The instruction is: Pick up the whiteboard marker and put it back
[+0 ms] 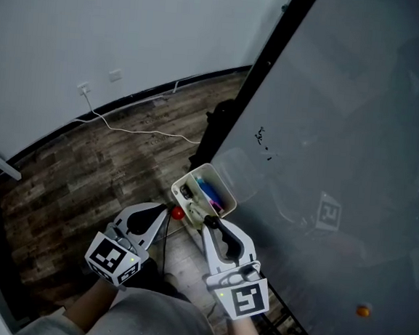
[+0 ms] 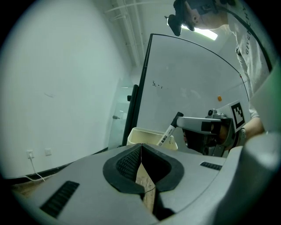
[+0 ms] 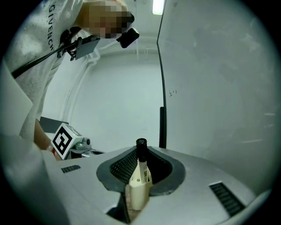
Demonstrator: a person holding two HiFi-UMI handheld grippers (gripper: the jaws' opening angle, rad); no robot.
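Right gripper view shows one white, black-capped whiteboard marker pinched by the right gripper, while the left gripper is pressed together.

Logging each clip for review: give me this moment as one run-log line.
right tongs: shut on marker | left tongs: shut, empty | marker: gripped, black cap outward, at pen box
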